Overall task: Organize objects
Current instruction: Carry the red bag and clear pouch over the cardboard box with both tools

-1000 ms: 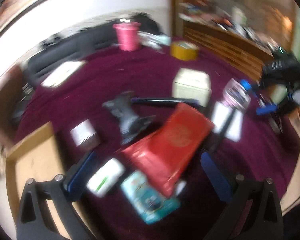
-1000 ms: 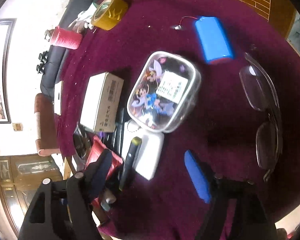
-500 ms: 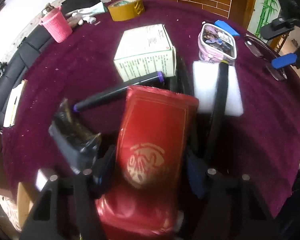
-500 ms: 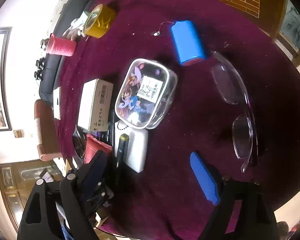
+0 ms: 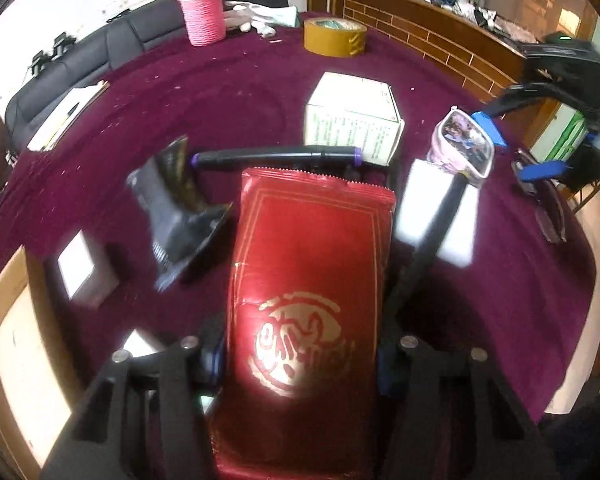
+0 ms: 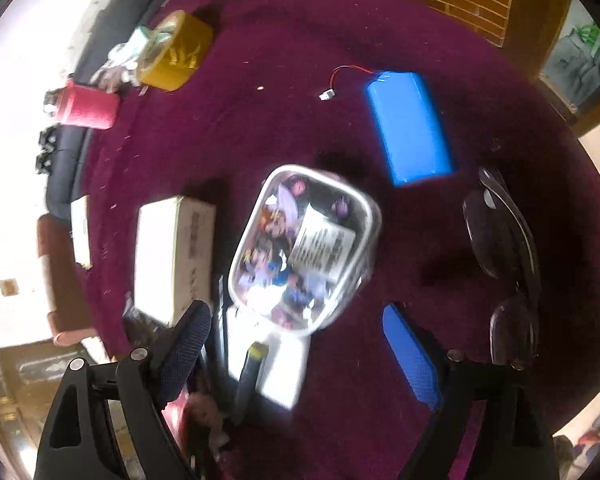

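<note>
Near edge of the maroon tabletop (image 5: 228,92), left wrist view: left gripper (image 5: 300,356) has the red foil pouch (image 5: 308,280) between its jaws, which are closing; blue pads sit right at both long edges, can't tell if they press yet. Pouch lies flat, near end under the gripper, far end just short of the black marker (image 5: 276,156). Step in hand, as I read it: grasping the pouch. Next: finish the pinch, lift clear without dragging the black crumpled bag (image 5: 176,208) on its left or the dark pen (image 5: 432,240) on its right. Right gripper (image 6: 300,344): jaws spread wide, nothing held, hovering near the cartoon pouch (image 6: 300,248), with the white pad (image 6: 284,372) between the fingers. Blue battery pack (image 6: 412,128) and glasses (image 6: 504,240) lie further right
</note>
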### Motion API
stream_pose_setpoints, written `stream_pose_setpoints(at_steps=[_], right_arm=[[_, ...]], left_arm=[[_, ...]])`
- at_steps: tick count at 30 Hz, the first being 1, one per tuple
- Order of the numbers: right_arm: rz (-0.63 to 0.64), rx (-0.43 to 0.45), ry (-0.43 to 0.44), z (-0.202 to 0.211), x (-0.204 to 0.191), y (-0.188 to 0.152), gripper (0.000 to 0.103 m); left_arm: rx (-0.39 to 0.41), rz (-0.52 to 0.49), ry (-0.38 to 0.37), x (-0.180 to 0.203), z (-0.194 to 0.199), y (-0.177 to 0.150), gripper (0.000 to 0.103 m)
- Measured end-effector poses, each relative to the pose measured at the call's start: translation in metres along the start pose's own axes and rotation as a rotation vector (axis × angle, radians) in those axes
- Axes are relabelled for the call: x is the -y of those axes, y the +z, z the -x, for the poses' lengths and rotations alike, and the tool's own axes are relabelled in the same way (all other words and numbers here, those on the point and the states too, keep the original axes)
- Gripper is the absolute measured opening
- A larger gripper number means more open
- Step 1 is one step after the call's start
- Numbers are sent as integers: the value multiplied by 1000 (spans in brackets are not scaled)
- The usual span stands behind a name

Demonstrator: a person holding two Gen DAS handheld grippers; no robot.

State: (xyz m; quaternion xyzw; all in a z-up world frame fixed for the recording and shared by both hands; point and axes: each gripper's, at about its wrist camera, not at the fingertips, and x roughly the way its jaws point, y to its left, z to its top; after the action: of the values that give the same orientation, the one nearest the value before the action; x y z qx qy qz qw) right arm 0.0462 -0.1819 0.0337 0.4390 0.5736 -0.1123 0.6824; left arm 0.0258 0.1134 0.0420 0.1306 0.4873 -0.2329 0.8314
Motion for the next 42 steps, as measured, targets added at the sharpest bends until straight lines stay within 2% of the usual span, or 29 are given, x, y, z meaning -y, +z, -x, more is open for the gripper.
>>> stream_pose_setpoints(at_steps=[2, 3, 5, 7, 12, 16, 22, 29, 33, 42], right_arm=[[2, 9, -25, -7, -7, 5, 91], [29, 11, -74, -13, -15, 9, 91], [43, 15, -115, -20, -23, 12, 92], [82, 30, -208, -29, -34, 16, 92], [216, 32, -277, -45, -41, 17, 94], [326, 27, -251, -36, -38, 7, 93], [357, 83, -199, 2, -11, -15, 93], [441, 135, -92, 44, -13, -57, 93], [514, 105, -22, 43, -37, -87, 93], [685, 29, 43, 24, -104, -143, 94]], left_arm=[[21, 19, 4, 0, 10, -7, 52], [34, 34, 5, 0, 17, -11, 52], [61, 46, 24, -1, 27, -18, 52], [83, 57, 45, -3, 37, -25, 52], [119, 102, 64, -14, 54, -38, 52], [131, 131, 67, -23, 62, -48, 53], [149, 183, 50, -39, 67, -53, 53], [158, 238, 55, -59, 73, -62, 53], [160, 255, 67, -70, 76, -68, 53], [195, 322, 120, -102, 100, -88, 53]])
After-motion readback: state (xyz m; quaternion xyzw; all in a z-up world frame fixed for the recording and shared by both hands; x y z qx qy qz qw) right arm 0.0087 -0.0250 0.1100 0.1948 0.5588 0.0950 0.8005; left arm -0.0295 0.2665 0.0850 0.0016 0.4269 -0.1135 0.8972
